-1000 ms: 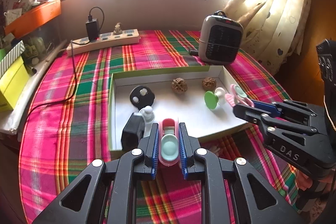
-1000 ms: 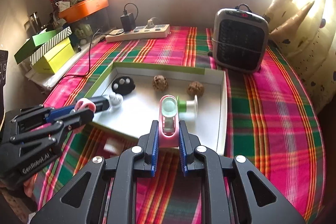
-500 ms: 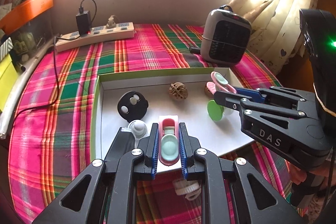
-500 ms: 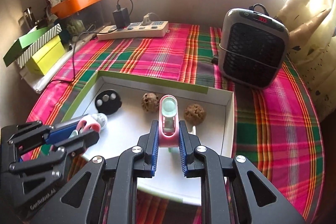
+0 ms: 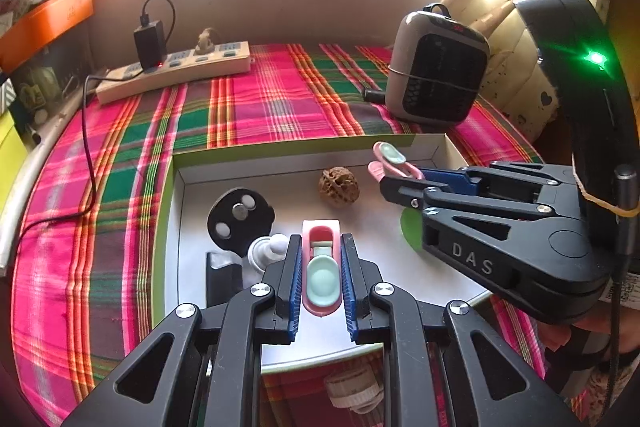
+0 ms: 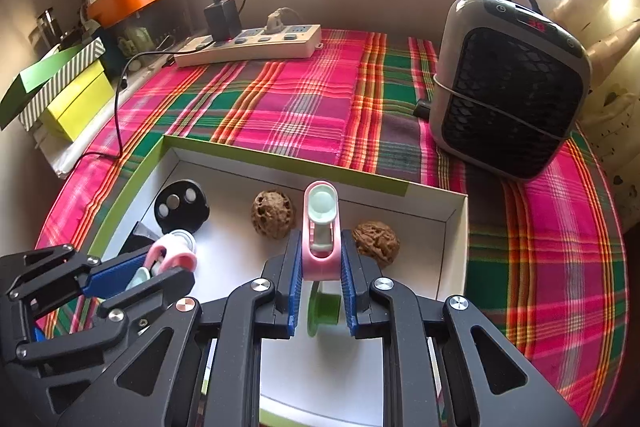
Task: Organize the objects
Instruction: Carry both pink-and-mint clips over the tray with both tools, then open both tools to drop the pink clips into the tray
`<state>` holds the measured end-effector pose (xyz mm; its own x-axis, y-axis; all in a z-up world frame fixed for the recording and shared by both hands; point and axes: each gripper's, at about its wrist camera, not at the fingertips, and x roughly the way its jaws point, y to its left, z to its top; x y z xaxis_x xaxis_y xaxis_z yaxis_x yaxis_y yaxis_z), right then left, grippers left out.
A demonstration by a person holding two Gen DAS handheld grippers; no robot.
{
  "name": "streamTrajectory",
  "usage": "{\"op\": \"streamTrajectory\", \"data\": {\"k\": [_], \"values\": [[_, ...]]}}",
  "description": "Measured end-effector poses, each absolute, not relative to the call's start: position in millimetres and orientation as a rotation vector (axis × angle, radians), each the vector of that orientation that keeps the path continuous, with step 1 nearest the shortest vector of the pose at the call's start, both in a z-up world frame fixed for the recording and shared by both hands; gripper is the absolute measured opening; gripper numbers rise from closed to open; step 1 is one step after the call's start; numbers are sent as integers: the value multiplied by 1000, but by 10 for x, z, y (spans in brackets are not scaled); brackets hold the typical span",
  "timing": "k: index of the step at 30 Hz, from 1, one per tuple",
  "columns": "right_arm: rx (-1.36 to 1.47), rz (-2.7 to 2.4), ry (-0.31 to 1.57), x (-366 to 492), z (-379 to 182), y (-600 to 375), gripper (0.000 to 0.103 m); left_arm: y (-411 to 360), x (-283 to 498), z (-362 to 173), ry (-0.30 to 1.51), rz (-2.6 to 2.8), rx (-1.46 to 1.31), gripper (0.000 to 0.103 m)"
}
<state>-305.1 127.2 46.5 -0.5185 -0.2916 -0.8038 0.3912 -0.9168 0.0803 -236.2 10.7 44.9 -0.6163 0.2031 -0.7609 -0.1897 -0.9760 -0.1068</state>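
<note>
Both tongs have advanced over the white box (image 6: 456, 223) since 1 second ago. Each pinches 1 pink clip: left tongs (image 5: 321, 269), right tongs (image 6: 320, 269) above the walnuts (image 6: 273, 213). Lower each clip onto bare box floor before releasing.

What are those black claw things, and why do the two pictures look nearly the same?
The claws are two grabbers that a person holds, one in each hand. Each carries a small camera looking along its two fingers, so you get one picture per hand.

In the left-hand picture, the left grabber pinches a pink clip; the other grabber shows at the right. In the right-hand picture, the right grabber pinches a second pink clip.

Below them sits a shallow white box on a checked cloth. Inside lie two walnuts, a black disc and a green spool. Behind stand a small heater and a power strip.
</note>
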Motion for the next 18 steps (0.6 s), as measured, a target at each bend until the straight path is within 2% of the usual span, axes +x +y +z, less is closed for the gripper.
{"op": "streamTrajectory", "data": {"k": [18], "values": [[1304, -2407, 192, -3219, 332, 1201, 18, 170, -2539, 257, -23, 2622, -1312, 16]]}}
